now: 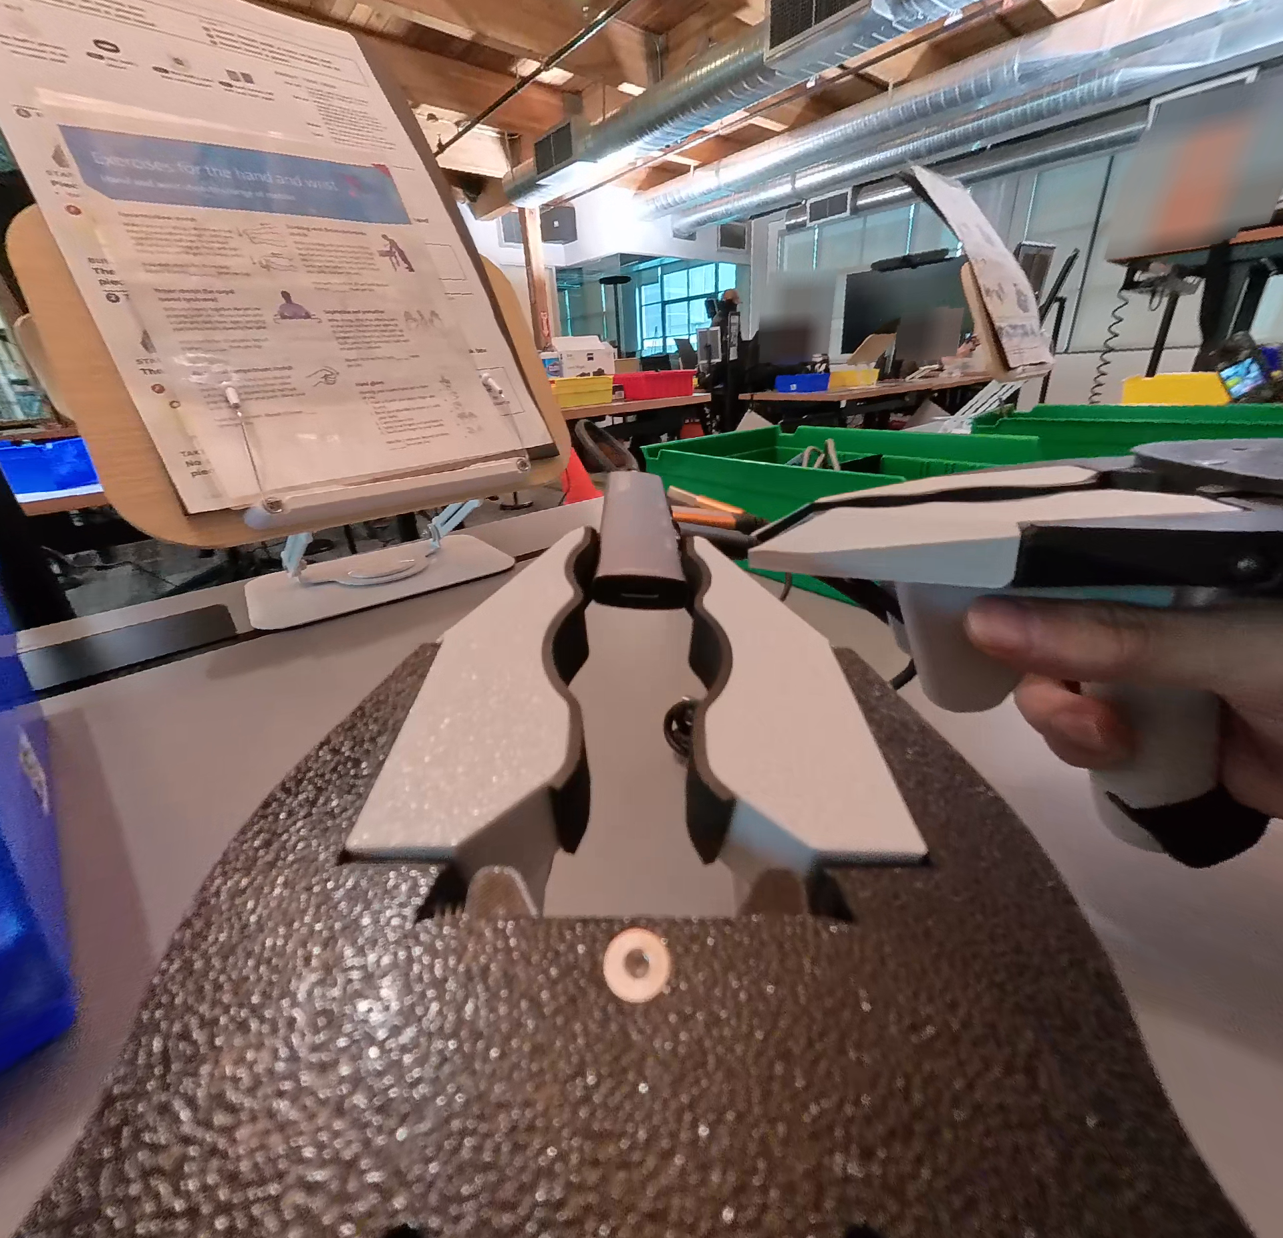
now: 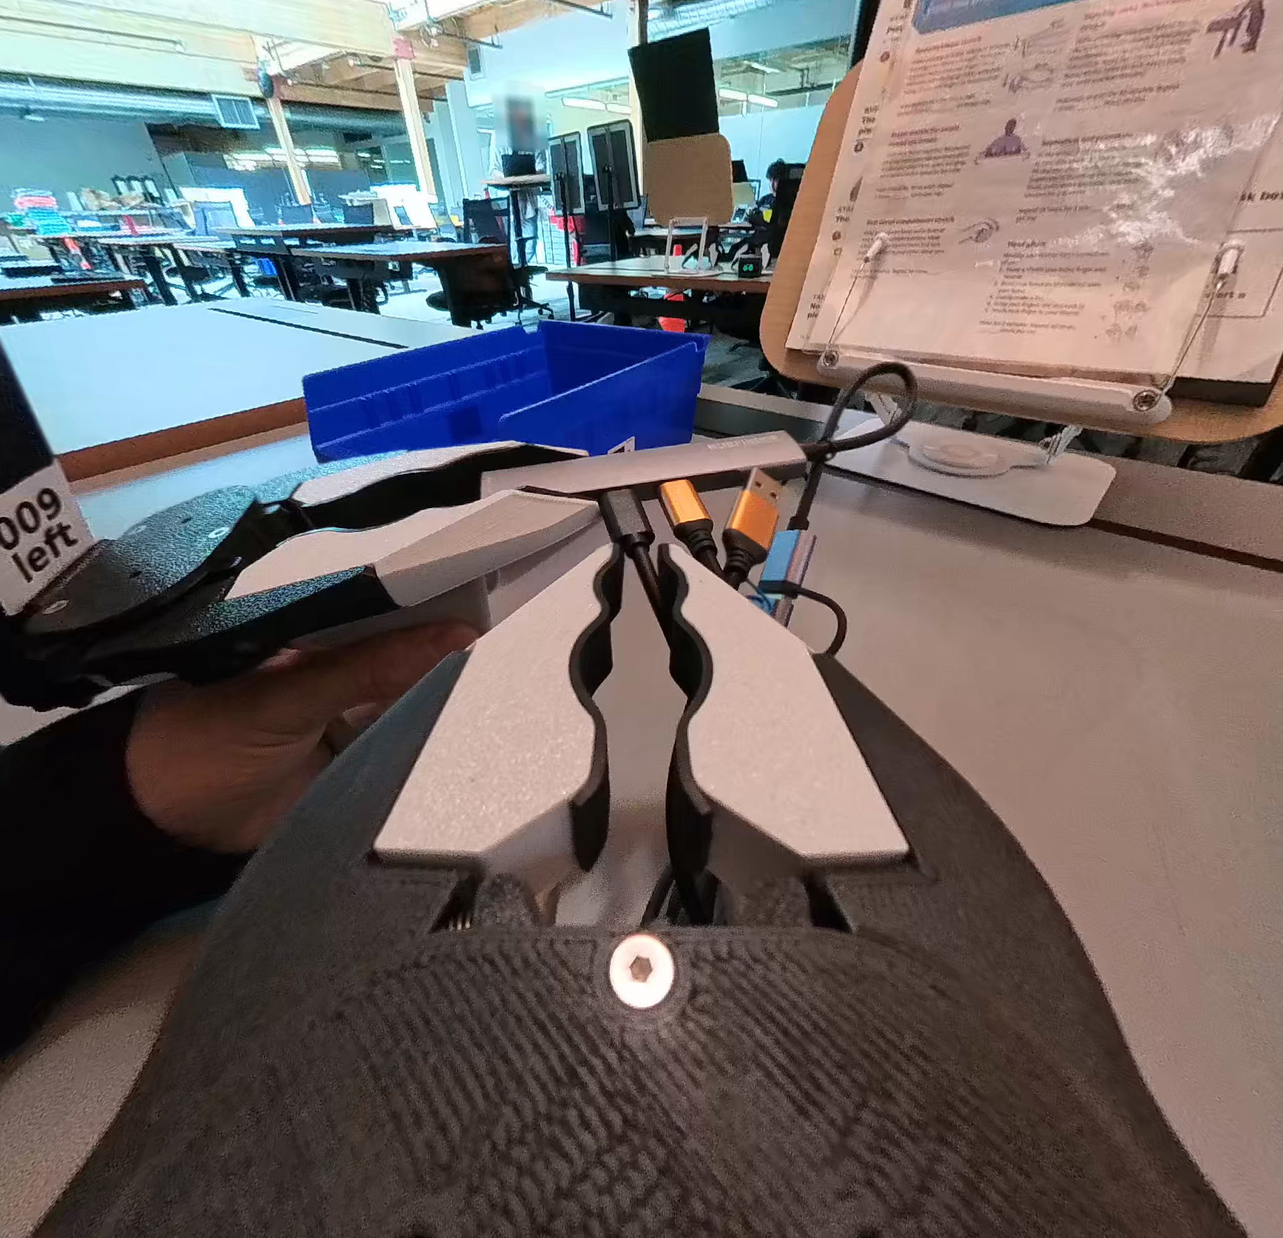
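Observation:
My left gripper [image 1: 639, 559] is shut on a dark grey USB hub [image 1: 637, 545], with the hub's end port facing the camera. In the right wrist view the left gripper [image 2: 548, 489] comes in from the left and holds the hub [image 2: 666, 465] level above the table. My right gripper [image 2: 637, 555] is shut on a black cable [image 2: 649, 579] just behind its black plug [image 2: 625, 513], which meets the hub's side. Two orange plugs [image 2: 684, 503] stand beside it, the left one at the hub's side. A blue adapter [image 2: 784, 559] lies below. In the left wrist view the right gripper [image 1: 757, 545] reaches in from the right.
A wooden document stand [image 1: 291, 288] with printed sheets stands at the back on a white base [image 1: 389, 573]. A blue bin [image 2: 514, 392] sits behind the left gripper. Green bins [image 1: 764, 468] lie to the right. The grey table [image 2: 1041, 684] runs under both grippers. The grippers are tip to tip, or close to it.

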A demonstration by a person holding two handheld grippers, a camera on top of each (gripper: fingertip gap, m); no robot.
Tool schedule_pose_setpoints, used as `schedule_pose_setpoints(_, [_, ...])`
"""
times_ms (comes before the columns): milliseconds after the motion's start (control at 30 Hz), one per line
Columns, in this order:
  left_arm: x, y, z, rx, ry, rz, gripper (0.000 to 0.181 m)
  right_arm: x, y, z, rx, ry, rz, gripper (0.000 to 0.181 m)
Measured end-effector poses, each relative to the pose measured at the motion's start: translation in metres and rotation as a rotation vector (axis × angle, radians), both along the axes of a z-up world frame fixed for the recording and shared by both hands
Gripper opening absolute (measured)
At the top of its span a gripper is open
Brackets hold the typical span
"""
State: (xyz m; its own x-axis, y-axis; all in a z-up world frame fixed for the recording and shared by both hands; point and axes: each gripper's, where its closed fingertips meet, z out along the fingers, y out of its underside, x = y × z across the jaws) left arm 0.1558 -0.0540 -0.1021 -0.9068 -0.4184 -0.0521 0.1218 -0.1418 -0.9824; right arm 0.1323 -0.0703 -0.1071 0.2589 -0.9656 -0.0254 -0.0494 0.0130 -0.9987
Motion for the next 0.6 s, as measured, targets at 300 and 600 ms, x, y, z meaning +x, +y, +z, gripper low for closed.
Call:
schedule_pose_setpoints(300, [0.0034, 0.0003, -0.0010, -0.048, 0.082, -0.041, 0.022, 0.0032, 0.0021, 0.0029, 0.056, -0.036, 0.020, 0.008])
schedule_pose_setpoints(600, [-0.0007, -0.0012, 0.0002, -0.072, 0.114, -0.085, 0.022, -0.0008, 0.0023, 0.0048, 0.071, -0.096, 0.017, 0.007])
